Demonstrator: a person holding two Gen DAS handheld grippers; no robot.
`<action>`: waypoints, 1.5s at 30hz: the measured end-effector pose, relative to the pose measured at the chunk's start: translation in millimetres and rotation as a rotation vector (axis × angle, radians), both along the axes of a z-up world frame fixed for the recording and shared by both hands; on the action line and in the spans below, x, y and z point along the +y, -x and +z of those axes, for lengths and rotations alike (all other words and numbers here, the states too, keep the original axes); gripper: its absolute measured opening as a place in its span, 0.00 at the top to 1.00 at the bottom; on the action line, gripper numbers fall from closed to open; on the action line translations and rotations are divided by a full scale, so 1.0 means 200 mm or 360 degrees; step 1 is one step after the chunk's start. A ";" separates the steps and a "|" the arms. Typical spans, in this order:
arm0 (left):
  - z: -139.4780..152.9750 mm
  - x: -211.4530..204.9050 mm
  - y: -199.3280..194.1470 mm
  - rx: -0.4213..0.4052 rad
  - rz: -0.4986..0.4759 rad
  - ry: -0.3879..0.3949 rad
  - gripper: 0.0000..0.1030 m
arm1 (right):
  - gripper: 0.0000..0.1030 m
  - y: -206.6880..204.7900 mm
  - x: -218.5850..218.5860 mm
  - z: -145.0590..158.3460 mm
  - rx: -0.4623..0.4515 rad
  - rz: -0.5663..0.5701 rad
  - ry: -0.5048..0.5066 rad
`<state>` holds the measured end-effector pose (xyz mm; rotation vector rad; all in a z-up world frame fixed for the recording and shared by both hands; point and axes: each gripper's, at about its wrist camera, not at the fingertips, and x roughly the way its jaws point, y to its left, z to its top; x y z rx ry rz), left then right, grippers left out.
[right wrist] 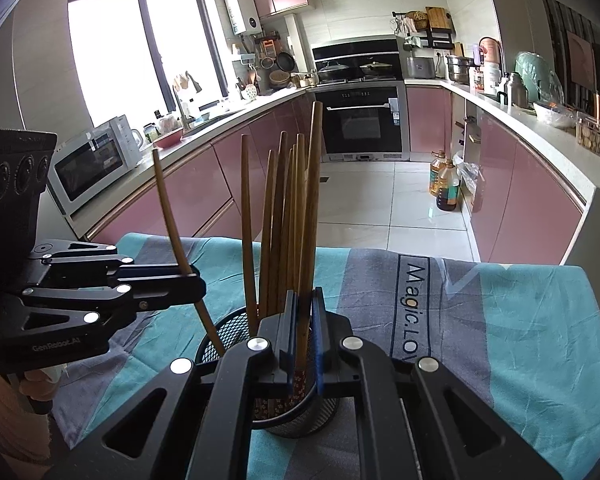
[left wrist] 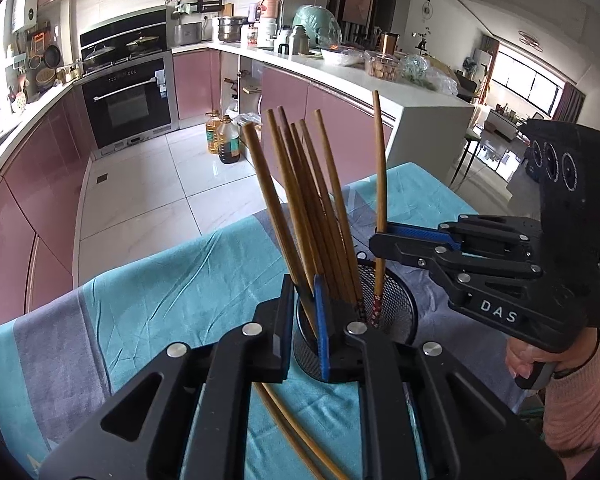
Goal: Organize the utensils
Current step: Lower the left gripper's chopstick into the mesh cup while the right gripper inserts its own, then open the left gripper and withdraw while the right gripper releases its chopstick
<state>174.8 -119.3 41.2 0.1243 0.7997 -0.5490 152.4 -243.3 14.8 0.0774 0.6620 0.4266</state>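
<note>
Your left gripper pinches one chopstick, leaning toward 11 o'clock, its tip at the mesh holder. Your right gripper pinches another chopstick, nearly upright, its patterned end inside the holder. A bundle of chopsticks stands there already; two lie on the cloth at 6 o'clock.

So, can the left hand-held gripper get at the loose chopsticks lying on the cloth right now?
Probably not yet. The left hand-held gripper is shut on a chopstick whose tip is in the mesh holder, so it must release first. The loose chopsticks lie right beneath it with nothing covering them.
</note>
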 end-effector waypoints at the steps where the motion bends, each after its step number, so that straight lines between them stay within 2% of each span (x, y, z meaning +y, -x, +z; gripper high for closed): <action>1: 0.00 0.00 -0.01 0.0009 0.0004 0.0010 0.90 | 0.94 -0.01 0.00 0.00 0.0003 -0.0002 -0.0001; 9: -0.04 0.01 -0.04 -0.0009 0.0023 0.0020 0.87 | 0.92 -0.03 -0.02 -0.03 0.0018 -0.0040 -0.0057; 11: -0.04 0.01 -0.03 -0.0024 0.0029 0.0025 0.79 | 0.92 -0.02 -0.04 -0.04 0.0025 -0.0041 -0.0075; 12: -0.05 0.02 -0.02 -0.0029 0.0034 0.0033 0.79 | 0.90 -0.02 -0.04 -0.04 0.0023 -0.0038 -0.0084; 15: -0.06 0.06 0.02 -0.0048 0.0063 0.0074 0.79 | 0.77 0.02 -0.06 -0.04 0.0002 -0.0035 -0.0105; 18: -0.05 0.11 0.07 -0.0117 0.0126 0.0093 0.77 | 0.74 0.06 -0.08 -0.02 -0.0027 -0.0032 -0.0121; 21: -0.03 0.18 0.17 -0.0213 0.0189 0.0125 0.71 | 0.69 0.14 -0.09 0.00 -0.0068 -0.0004 -0.0155; 23: -0.02 0.23 0.24 -0.0270 0.0223 0.0152 0.60 | 0.66 0.19 -0.09 0.01 -0.0090 0.0030 -0.0169; 25: -0.02 0.30 0.32 -0.0317 0.0271 0.0180 0.57 | 0.61 0.25 -0.07 0.02 -0.0111 0.0071 -0.0172; 27: -0.02 0.34 0.39 -0.0348 0.0308 0.0187 0.52 | 0.60 0.32 -0.05 0.01 -0.0126 0.0130 -0.0175; 28: -0.03 0.37 0.42 -0.0364 0.0336 0.0188 0.44 | 0.58 0.34 -0.03 0.01 -0.0123 0.0148 -0.0182; 29: -0.03 0.39 0.45 -0.0369 0.0344 0.0191 0.38 | 0.57 0.36 -0.02 -0.01 -0.0115 0.0172 -0.0193; 30: -0.05 0.41 0.49 -0.0373 0.0358 0.0185 0.37 | 0.55 0.39 0.00 -0.03 -0.0102 0.0203 -0.0198; 33: -0.12 0.45 0.57 -0.0368 0.0396 0.0142 0.26 | 0.53 0.43 0.07 -0.10 -0.0043 0.0243 -0.0170; 37: -0.23 0.49 0.62 -0.0331 0.0497 0.0083 0.06 | 0.43 0.47 0.16 -0.23 0.0061 0.0263 -0.0116; 41: -0.34 0.55 0.65 -0.0256 0.0562 0.0046 0.06 | 0.43 0.47 0.23 -0.35 0.0160 0.0239 -0.0054; 45: -0.42 0.56 0.66 -0.0232 0.0593 -0.0028 0.06 | 0.41 0.49 0.29 -0.41 0.0194 0.0234 0.0000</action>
